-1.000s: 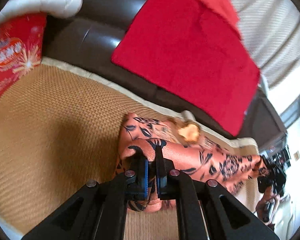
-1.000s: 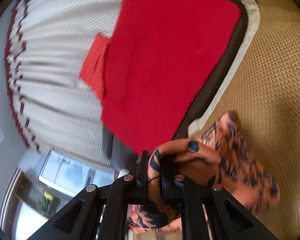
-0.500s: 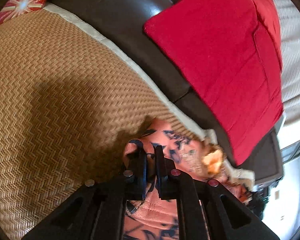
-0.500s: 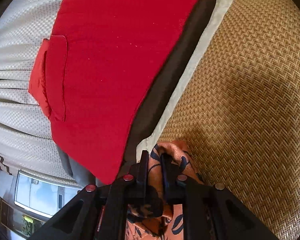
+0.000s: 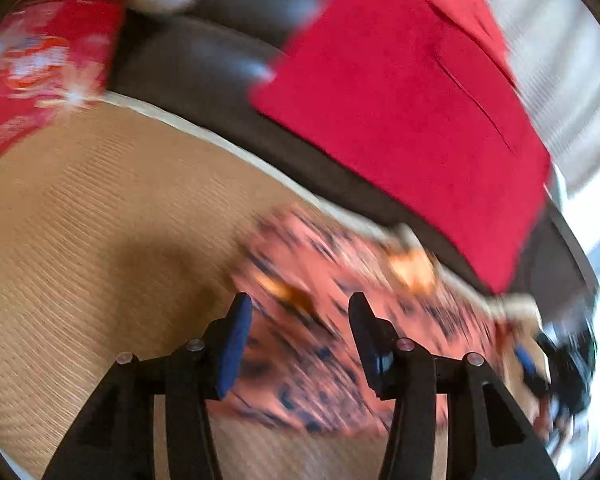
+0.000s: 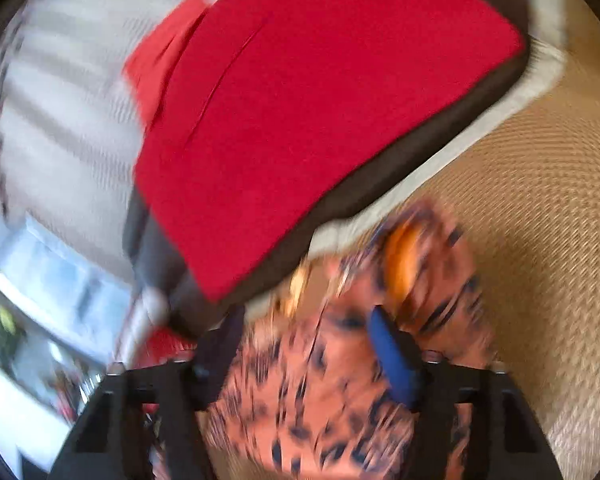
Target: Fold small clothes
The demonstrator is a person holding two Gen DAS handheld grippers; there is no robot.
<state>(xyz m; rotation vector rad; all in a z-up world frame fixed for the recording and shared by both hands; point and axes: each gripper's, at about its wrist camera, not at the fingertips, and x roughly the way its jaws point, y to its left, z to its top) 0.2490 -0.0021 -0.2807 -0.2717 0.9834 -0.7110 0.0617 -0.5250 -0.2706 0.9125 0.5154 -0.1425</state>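
Orange patterned garment (image 5: pixel 340 320) lies on the woven mat (image 5: pixel 80 240), just below the red cushion (image 5: pixel 400 100). Left hand-held gripper (image 5: pixel 300 336) and right hand-held gripper (image 6: pixel 306 348) just opened, jaws apart, cloth released between them. Risk: slack fold springing open, pads snagging fabric on retreat.

Small salmon-orange garment (image 5: pixel 340 320) with dark blue leaf print and an orange patch, blurred in both views. Lies rumpled on the woven tan mat (image 5: pixel 80 240), near its pale edge and just below the red cushion (image 5: pixel 400 100).
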